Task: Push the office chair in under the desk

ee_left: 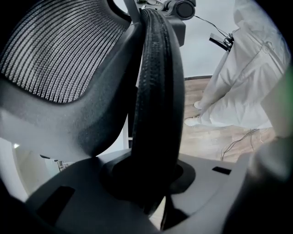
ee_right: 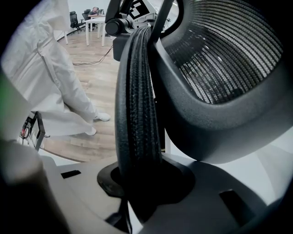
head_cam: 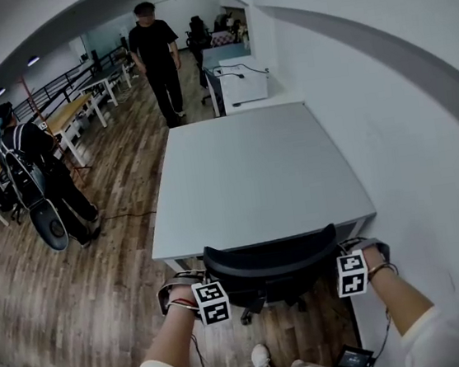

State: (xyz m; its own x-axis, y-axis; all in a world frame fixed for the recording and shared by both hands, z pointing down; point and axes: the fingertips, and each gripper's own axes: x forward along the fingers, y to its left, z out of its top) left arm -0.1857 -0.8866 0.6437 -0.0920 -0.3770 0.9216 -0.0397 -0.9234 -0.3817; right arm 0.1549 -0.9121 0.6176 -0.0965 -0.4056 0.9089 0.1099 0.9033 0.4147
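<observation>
The grey rectangular desk (head_cam: 253, 175) is bounded by a white wall (head_cam: 406, 132) rightward, open wooden floor (head_cam: 115, 267) leftward. The black mesh-backed office chair (head_cam: 272, 263) is seen at its near edge, rim pinched by the left gripper (head_cam: 188, 285) and right gripper (head_cam: 368, 246)

Open floor (head_cam: 80, 321) left; wall (head_cam: 406, 132) beside desk (head_cam: 253, 175)

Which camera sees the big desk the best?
The head view: the whole top of the desk shows from above. Both gripper views are filled by the chair's backrest, so no desk can be made out there.
</observation>
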